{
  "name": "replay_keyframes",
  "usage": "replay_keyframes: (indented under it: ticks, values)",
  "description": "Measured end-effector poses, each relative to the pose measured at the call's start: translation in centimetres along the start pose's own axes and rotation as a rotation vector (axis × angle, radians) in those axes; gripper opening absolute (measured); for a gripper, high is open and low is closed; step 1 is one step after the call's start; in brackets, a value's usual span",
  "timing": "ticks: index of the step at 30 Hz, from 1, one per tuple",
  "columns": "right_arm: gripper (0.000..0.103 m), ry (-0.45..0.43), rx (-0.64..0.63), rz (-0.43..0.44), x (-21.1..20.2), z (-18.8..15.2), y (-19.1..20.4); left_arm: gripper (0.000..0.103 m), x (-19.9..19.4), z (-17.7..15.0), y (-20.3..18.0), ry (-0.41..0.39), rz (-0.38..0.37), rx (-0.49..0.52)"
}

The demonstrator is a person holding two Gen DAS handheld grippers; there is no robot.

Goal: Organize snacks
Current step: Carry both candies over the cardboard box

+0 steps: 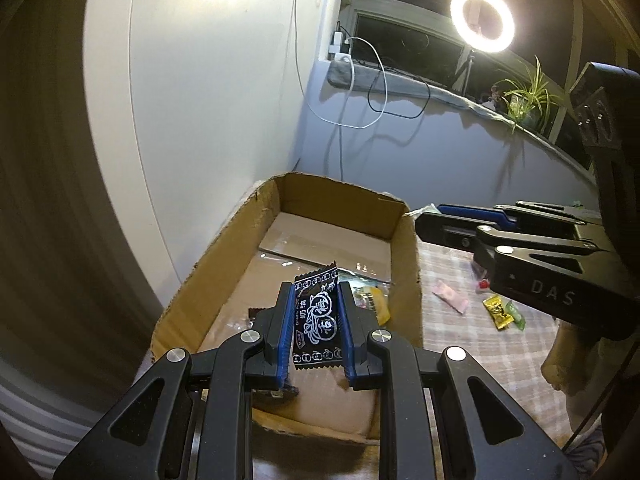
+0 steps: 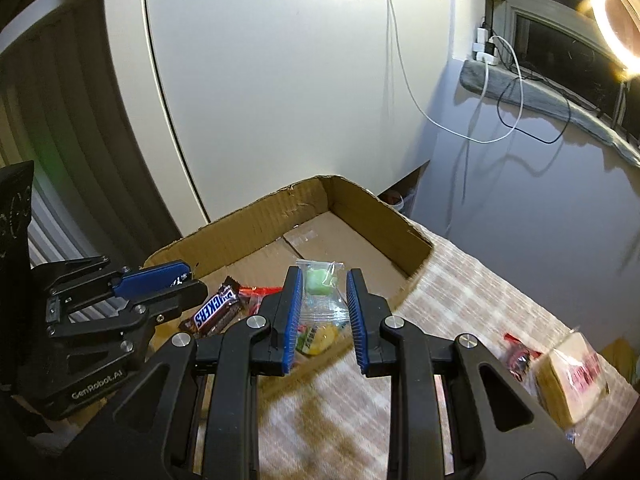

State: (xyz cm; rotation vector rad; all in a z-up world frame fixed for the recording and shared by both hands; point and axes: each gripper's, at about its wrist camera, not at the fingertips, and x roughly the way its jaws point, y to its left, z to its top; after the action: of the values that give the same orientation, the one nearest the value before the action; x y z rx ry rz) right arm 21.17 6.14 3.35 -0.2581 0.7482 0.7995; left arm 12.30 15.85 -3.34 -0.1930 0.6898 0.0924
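My left gripper point(image 1: 315, 322) is shut on a black candy wrapper with white print point(image 1: 316, 320) and holds it above the near end of an open cardboard box point(image 1: 224, 248). My right gripper point(image 2: 323, 316) is open and empty, hovering over the box's near right edge point(image 2: 416, 276). Inside the box lie a Snickers bar point(image 2: 214, 310), a clear packet with a green sweet point(image 2: 320, 280) and a yellow snack point(image 2: 320, 340). The right gripper also shows at the right of the left wrist view point(image 1: 500, 236).
The box stands on a checked tablecloth point(image 1: 460, 332). Loose sweets lie on it: a pink packet point(image 1: 450, 296), a yellow one point(image 1: 498, 310), a red wrapper point(image 2: 518, 356) and a wrapped cake point(image 2: 572, 384). A white wall stands behind the box. A ring light point(image 1: 482, 20) shines from the windowsill.
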Motion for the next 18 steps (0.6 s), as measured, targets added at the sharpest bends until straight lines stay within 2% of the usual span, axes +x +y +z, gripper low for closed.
replay_keyframes:
  ticks: [18]
  values:
    - [0.024,0.026,0.008,-0.007,3.6,1.3,-0.6,0.019,1.1,0.3,1.3,0.011,0.005,-0.011]
